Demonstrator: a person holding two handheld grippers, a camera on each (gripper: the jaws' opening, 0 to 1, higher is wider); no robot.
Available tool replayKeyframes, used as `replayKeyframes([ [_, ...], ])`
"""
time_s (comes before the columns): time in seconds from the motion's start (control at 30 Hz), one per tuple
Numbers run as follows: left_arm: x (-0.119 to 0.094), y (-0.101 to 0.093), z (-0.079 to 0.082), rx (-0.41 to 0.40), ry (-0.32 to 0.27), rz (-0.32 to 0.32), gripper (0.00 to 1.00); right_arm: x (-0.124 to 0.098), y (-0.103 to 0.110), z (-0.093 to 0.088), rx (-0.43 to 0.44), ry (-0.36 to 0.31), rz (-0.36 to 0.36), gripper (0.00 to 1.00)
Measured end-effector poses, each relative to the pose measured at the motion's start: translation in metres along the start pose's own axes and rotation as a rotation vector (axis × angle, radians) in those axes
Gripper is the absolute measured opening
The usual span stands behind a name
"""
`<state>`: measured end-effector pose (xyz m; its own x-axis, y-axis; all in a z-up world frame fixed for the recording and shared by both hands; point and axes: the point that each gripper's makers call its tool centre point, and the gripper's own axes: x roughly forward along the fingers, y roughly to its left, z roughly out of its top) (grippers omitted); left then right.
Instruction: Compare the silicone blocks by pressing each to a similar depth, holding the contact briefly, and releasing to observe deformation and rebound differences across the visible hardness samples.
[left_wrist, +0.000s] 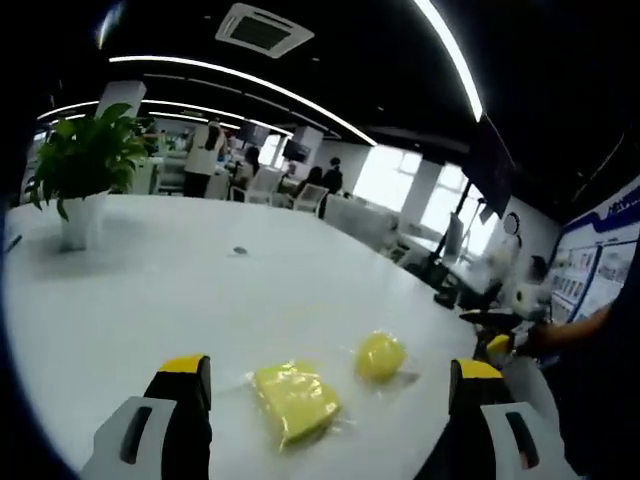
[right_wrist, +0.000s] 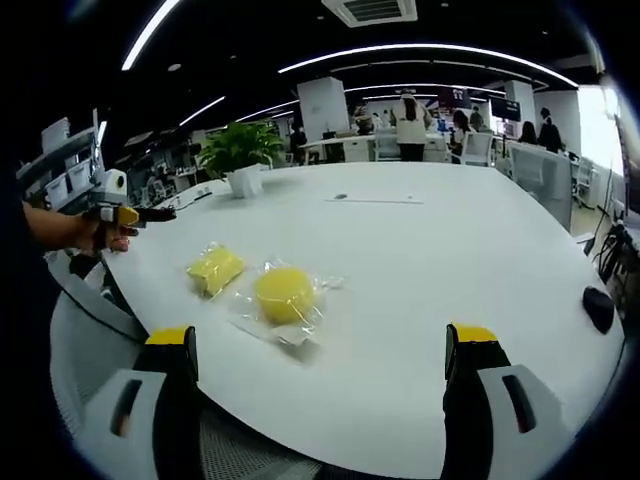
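Left gripper view: the left gripper (left_wrist: 325, 400) is seen with its jaws spread wide and nothing held between them, poised above the white surface (left_wrist: 150, 290). Between the jaws, a flat yellow block (left_wrist: 293, 400) in clear wrapping lies on the surface, and a round yellow block (left_wrist: 380, 355) lies just beside it, apart from it. A potted plant (left_wrist: 82, 175) stands well away at the far side. At the right edge the right gripper (left_wrist: 497, 345) is glimpsed, though its state cannot be judged at that size. Right gripper view: the right gripper (right_wrist: 320, 375) is likewise held wide open and empty, with the round yellow block (right_wrist: 285, 295) ahead between the jaws and the flat yellow block (right_wrist: 215, 268) beyond it to the left. The left gripper (right_wrist: 128, 214) appears at the left edge, possibly held by a hand. No block is touched yet, so the approach is judged to be in hand; next, a descent onto one block is called for.
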<state>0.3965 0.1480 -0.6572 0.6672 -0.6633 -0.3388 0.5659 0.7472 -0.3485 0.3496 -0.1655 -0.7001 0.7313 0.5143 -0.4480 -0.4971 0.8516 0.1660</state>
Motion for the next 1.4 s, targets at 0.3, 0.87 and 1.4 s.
replayKeyframes([
  [0.3, 0.050, -0.012, 0.010, -0.110, 0.010, -0.065, 1.00, 0.001, 0.002, 0.005, -0.004, -0.012, 0.007, 0.97],
  [0.87, 0.123, 0.002, -0.003, -0.279, 0.126, -0.053, 1.00, -0.001, 0.001, 0.004, 0.024, -0.024, -0.006, 0.96],
  [1.4, 0.165, -0.023, -0.032, -0.392, 0.229, -0.092, 0.90, -0.012, 0.000, 0.001, 0.044, -0.042, -0.044, 0.96],
])
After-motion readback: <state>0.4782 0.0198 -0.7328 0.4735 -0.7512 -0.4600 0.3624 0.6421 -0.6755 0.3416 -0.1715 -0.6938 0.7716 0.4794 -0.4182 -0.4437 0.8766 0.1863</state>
